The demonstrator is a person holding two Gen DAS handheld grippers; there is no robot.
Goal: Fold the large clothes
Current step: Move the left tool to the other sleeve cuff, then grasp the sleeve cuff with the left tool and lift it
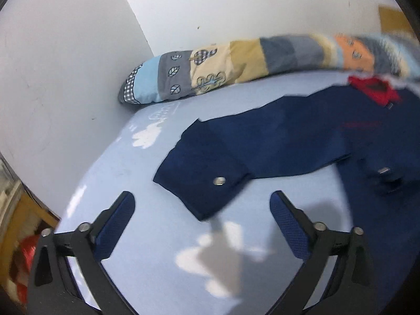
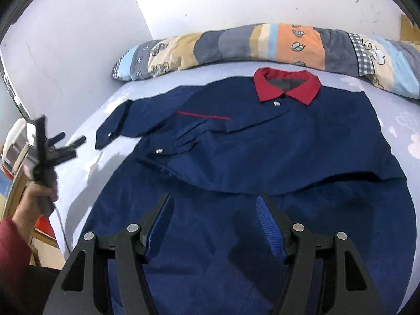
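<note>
Nearest the lens, the right hand-held gripper [image 2: 214,215] hangs over the lower body of the navy jacket [image 2: 262,157], jaws apart, nothing between them, blue pads showing. The jacket lies face up on the bed [image 2: 393,126], pale blue sheet, red collar [image 2: 287,86] toward the patchwork pillow [image 2: 262,43] at the wall. The left sleeve [image 1: 262,141] is stretched out sideways, its cuff [image 1: 202,183] with a metal snap lying just ahead of the left hand-held gripper [image 1: 202,207], which is also wide open and empty, low over the bare sheet. From the right view that gripper is held in a hand [image 2: 36,199] off at the bed's left edge, tilted, apart from the cloth. No fold looks finished yet, though the hem seems doubled over near the middle, hard to tell. Risks, as a guess: the left view is motion-blurred, so a fast close on the cuff could miss, or pinch the sheet along with it and drag the bedding. Grabbing only the top layer at the cuff would let the sleeve twist when carried across the chest. The fabric looks stiff and heavy, so a one-point lift may pull the shoulder and skew the whole body off line. The right gripper, if it clamps mid-panel rather than an edge, would bunch the front. Pillow sits close to the collar, so an upward fold could ride onto it.
</note>
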